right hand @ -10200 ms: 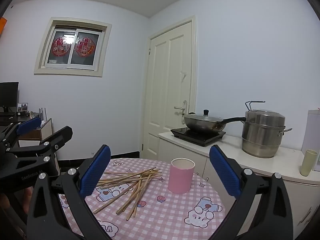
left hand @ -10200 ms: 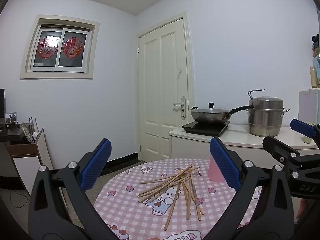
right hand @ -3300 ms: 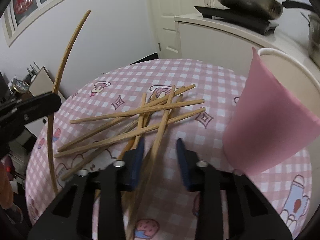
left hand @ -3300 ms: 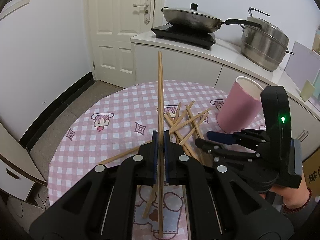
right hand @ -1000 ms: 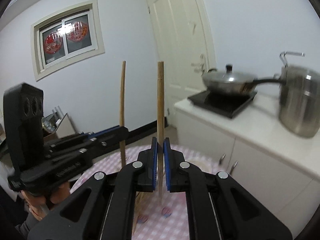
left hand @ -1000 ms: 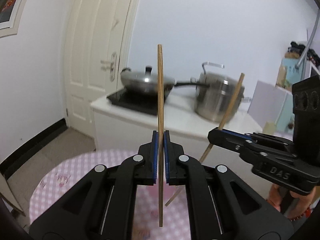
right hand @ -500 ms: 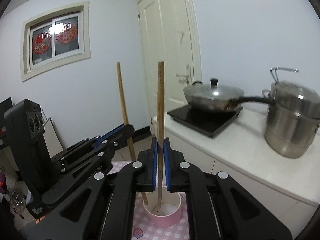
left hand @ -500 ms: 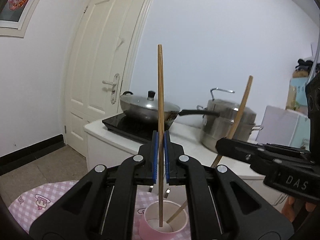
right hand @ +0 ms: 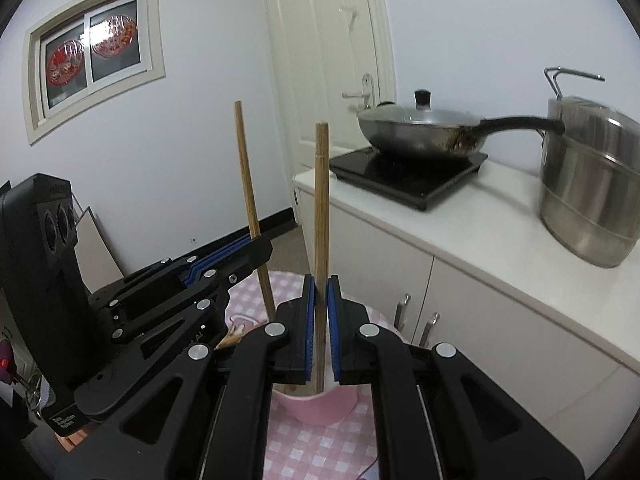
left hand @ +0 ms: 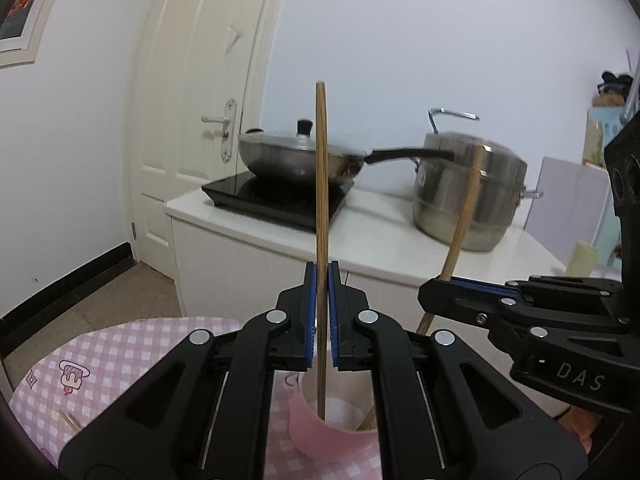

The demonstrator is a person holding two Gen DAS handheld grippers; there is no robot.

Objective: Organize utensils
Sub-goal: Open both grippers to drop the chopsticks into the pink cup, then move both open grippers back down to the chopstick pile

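Wooden chopstick pinched by left gripper | right gripper pinches another chopstick, casing reads "DAS"

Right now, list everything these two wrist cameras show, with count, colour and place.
chopsticks: two, wooden, upright, one in each gripper, lower ends in the cup
pink cup: one, on the table
table: one, pink checked cloth
wok: one, steel, lidded, on the black cooktop
cooktop: one, black, on the white counter
steamer pot: one, steel, on the counter
door: one, cream
window: one, high on the wall
left gripper: black, blue pads, shut on a chopstick
right gripper: same, shut on the other
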